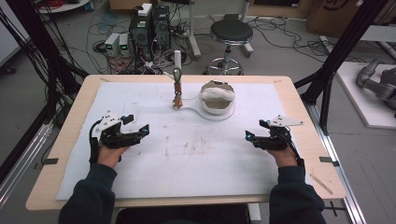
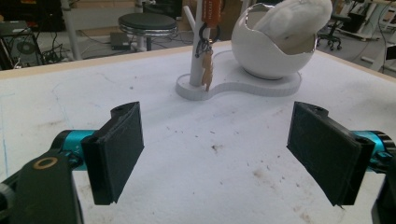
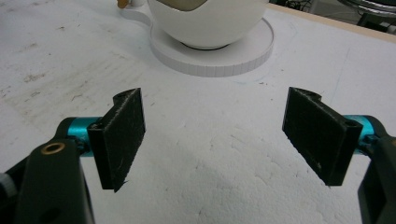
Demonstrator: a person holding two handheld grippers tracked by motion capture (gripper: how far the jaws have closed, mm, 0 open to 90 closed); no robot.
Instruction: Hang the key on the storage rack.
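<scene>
Both the left tongs (image 1: 138, 125) and the right tongs (image 1: 253, 136) rest released and empty on the white surface (image 1: 187, 163), well apart, while far between them the keyring (image 1: 177, 100) hangs on its stand (image 1: 178, 63) beside the white egg-shaped bowl (image 1: 217, 99).
</scene>
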